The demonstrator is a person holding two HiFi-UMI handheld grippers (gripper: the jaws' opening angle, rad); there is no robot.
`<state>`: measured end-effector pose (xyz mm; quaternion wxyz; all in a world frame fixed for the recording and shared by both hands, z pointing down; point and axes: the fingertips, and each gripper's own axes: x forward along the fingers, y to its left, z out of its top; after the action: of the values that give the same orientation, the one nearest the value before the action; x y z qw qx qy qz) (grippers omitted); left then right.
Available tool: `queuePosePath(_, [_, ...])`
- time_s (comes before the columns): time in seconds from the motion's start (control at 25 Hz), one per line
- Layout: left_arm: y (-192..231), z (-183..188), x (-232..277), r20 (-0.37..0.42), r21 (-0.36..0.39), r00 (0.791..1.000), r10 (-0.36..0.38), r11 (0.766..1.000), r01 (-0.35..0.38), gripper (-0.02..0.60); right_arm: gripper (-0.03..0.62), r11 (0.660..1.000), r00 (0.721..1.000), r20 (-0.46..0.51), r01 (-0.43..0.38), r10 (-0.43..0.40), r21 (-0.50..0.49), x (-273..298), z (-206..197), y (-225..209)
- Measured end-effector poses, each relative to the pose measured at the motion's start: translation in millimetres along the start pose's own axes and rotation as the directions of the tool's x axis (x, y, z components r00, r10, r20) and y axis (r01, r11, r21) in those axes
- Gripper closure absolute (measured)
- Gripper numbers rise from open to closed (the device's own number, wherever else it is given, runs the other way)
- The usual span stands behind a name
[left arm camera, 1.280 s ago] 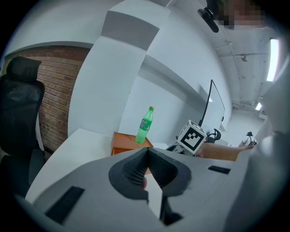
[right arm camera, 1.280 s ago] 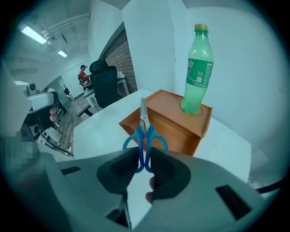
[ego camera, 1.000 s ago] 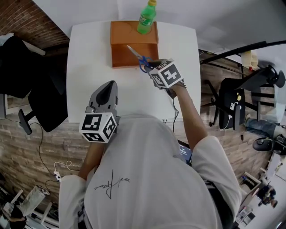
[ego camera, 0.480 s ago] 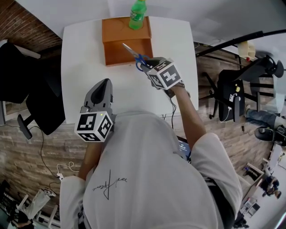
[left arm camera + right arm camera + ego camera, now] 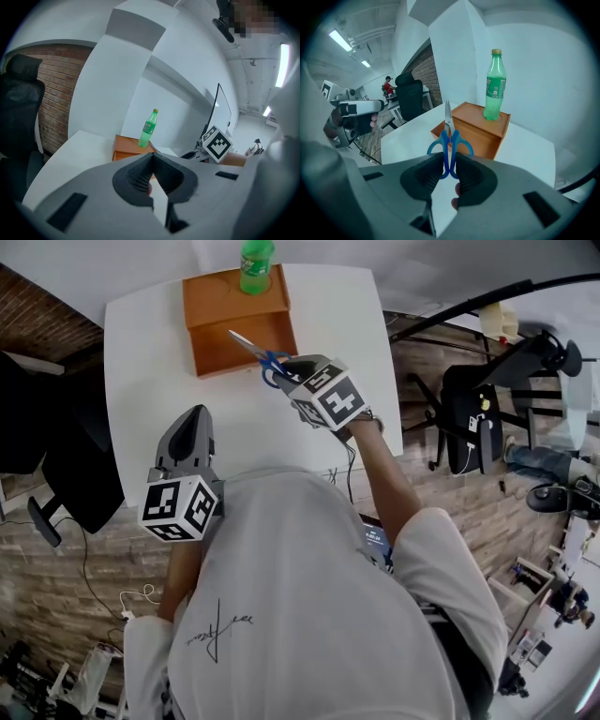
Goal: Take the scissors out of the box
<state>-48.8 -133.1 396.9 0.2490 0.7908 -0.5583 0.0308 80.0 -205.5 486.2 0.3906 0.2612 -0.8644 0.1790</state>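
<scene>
Left gripper (image 5: 190, 423): jaws together, nothing between them, above the white bench (image 5: 131, 371).
Orange box (image 5: 217, 307): at the bench's far edge, with a green bottle (image 5: 255, 259) standing on top.
Scissors (image 5: 253, 349): blue handles clamped in the right gripper (image 5: 284, 371) jaws, blades pointing toward the box front.

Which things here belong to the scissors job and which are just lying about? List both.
Job: scissors, orange box, right gripper gripping the scissors.
Lying about: green bottle on the box, black chair, left gripper shut, empty.
</scene>
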Motion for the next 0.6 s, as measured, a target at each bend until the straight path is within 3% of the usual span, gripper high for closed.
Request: queuePosePath(0.6, [2.1, -2.2, 1.0, -0.002, -0.014, 1.0, 0.002, 1.0, -0.002, 0.574, 0.503, 0.999, 0.997, 0.075, 0.018, -0.02, 0.027, -22.6, 5.0, 6.9])
